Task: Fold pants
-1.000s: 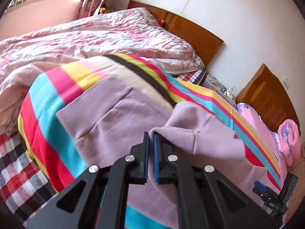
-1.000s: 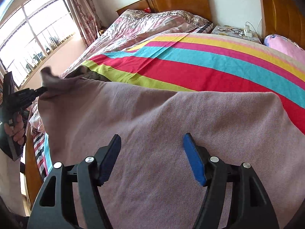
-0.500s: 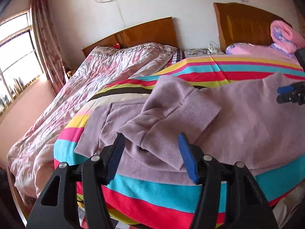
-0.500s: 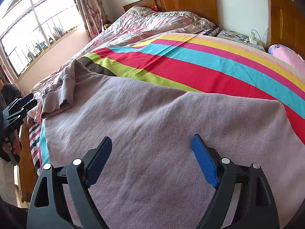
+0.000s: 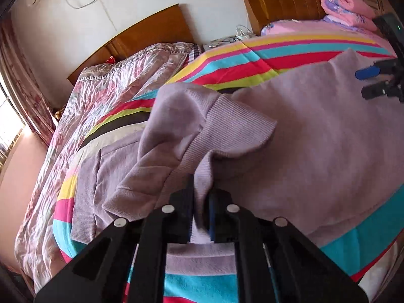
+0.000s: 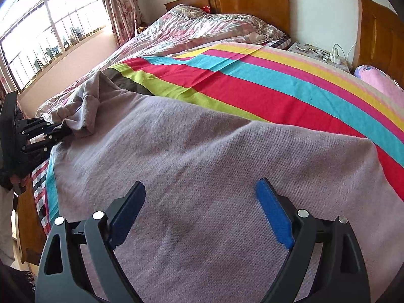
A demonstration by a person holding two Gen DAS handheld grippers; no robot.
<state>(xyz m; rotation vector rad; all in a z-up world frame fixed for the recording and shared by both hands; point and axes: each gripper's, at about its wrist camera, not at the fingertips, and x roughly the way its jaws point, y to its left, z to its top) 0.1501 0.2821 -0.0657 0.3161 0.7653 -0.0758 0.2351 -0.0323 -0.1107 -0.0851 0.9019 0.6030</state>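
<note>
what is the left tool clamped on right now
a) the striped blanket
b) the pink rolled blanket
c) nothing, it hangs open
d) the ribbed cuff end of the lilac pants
d: the left tool is shut with the ribbed cuff of the lilac pants pinched between its pads.

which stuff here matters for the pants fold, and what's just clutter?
Job:
- lilac pants
- left tongs, shut on the ribbed cuff
- right tongs, opening above the fabric, nothing between
- striped blanket

Lying about:
- pink quilt
- glasses
- rolled pink blanket
</note>
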